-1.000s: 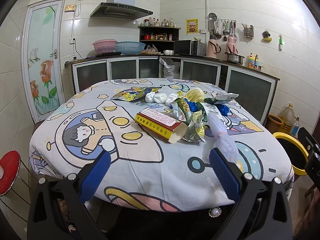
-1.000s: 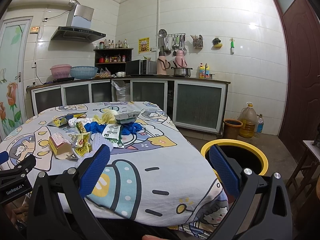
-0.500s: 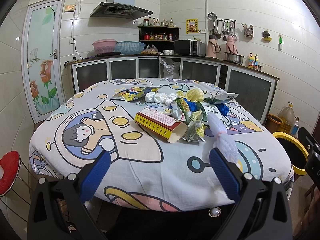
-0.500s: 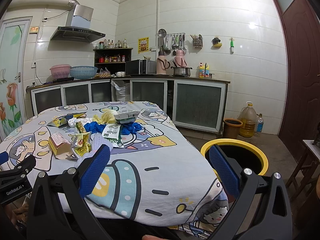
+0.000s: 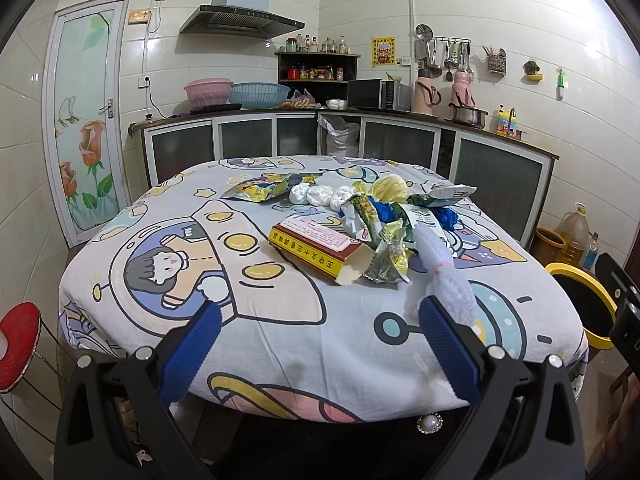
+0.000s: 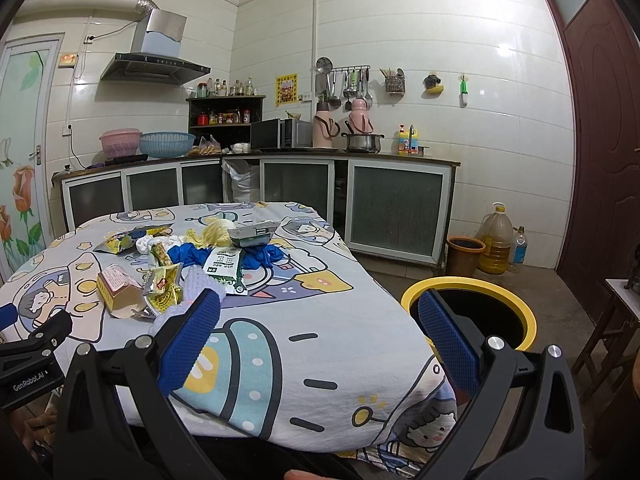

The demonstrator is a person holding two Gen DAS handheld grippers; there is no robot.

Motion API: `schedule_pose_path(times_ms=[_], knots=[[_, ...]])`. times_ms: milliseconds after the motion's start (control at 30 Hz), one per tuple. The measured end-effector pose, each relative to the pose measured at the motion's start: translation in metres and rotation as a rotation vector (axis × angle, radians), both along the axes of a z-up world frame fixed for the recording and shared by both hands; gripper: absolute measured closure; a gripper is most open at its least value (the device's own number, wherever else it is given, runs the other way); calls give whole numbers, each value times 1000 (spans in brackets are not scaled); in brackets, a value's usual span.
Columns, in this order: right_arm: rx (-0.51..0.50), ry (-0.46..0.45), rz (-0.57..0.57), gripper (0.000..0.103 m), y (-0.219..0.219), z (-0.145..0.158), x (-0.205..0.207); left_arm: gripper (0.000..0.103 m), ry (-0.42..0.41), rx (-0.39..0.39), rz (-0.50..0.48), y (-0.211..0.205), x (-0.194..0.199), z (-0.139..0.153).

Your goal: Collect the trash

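- The left claw (image 5: pixel 318 338), black-framed with blue ribbed pads, hangs at the near edge of the desk with its jaws spread wide and nothing between them.
- The right claw (image 6: pixel 318 338) is likewise gaping and empty, held off the desk's near right corner, with one pad over the cloth and the other in line with the bin.
- Just past the left claw's right pad lies a white foam-net sleeve (image 5: pixel 444 268), pinched at its middle by a pink band; it is the closest piece of litter.
- Beyond it sits a red and yellow cardboard box (image 5: pixel 316 246) with one end flap open, touching a crumpled green and yellow foil wrapper (image 5: pixel 388 262).
- Further back the heap goes on: white tissue wads (image 5: pixel 316 196), a blue crumpled plastic bag (image 6: pixel 190 254), a yellow snack packet (image 5: pixel 262 188).
- All of it rests on the round desk under a cartoon-printed cloth (image 5: pixel 160 240).
- The yellow-rimmed black bin (image 6: pixel 480 312) stands on the floor just beside the desk's right edge.
- By my reckoning no piece has been picked yet; this is the approach before the first grasp.
- The next move calls for lowering a claw over the foam sleeve, closing gently without pinching the cloth, then carrying it to the bin.
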State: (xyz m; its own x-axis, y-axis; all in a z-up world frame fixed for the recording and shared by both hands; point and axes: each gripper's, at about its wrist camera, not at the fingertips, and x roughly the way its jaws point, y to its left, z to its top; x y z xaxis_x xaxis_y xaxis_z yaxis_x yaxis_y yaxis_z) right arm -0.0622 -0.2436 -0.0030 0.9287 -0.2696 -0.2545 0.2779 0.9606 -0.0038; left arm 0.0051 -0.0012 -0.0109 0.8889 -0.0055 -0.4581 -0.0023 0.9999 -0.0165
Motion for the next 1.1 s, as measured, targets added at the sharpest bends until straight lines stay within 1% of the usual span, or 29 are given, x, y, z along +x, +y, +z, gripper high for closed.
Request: schedule_pose_path(times_ms=[367, 533, 667, 733, 800, 833, 900, 967, 1033, 1100], knots=[[0, -1, -1, 7, 0, 0, 0, 8, 1, 0, 0, 0, 0, 0], [7, 1, -26, 7, -5, 1, 2, 8, 6, -6, -4, 0, -2, -2], [57, 14, -40, 7, -21, 5, 7, 8, 11, -29, -11, 4, -4, -10], [85, 22, -39, 7, -30, 7, 12, 8, 11, -59, -11, 11, -6, -12], [126, 25, -3, 7, -39, 8, 17, 8, 21, -89, -16, 16, -6, -13], [152, 33, 35, 7, -43, 9, 21, 8, 29, -106, -27, 18, -5, -14], [186, 56, 78, 7, -48, 9, 28, 8, 60, -149, -68, 21, -1, -19], [224, 93, 116, 7, -51, 8, 38, 8, 78, -171, -92, 21, 2, -23], [244, 170, 198, 7, -50, 4, 54, 8, 102, -199, -122, 23, 9, -28], [222, 219, 236, 7, -45, -1, 65, 8, 141, -209, -149, 19, 19, -33]])
